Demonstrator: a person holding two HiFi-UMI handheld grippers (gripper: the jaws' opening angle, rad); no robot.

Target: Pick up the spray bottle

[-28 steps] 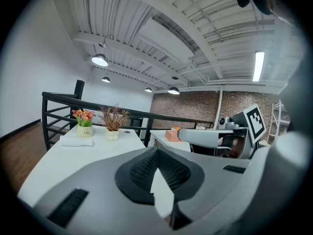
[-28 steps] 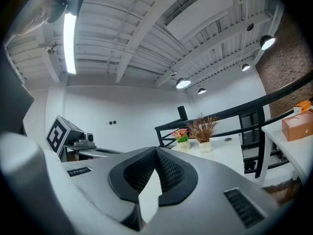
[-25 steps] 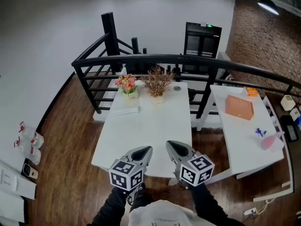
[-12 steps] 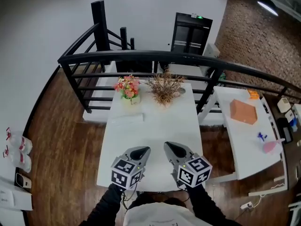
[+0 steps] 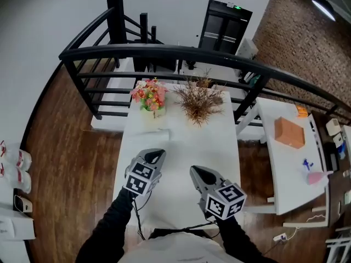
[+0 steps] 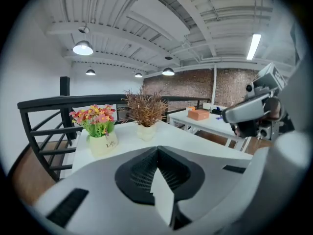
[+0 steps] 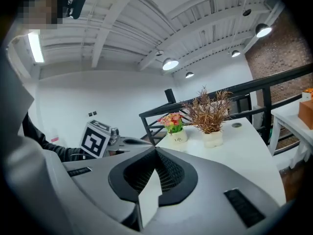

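Plainly, the left claw [image 5: 157, 154] and the right claw [image 5: 195, 172] hover clenched and empty over the near end of the white tabletop [image 5: 181, 146] (flower pot [image 5: 149, 98] and dried plant [image 5: 199, 99] at its far end), while the pink spray bottle [image 5: 313, 176] lies well apart on the neighbouring tabletop [image 5: 285, 169] at right, near an orange box [image 5: 289, 132].

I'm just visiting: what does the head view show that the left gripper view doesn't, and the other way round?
Only the head view: the marker cube on the left claw, and the black door beyond the railing. Only the left gripper view: the beamed ceiling and its round lamps. Both: the white table, the flower pot, the dried plant, the orange box on the side table, and the right claw.
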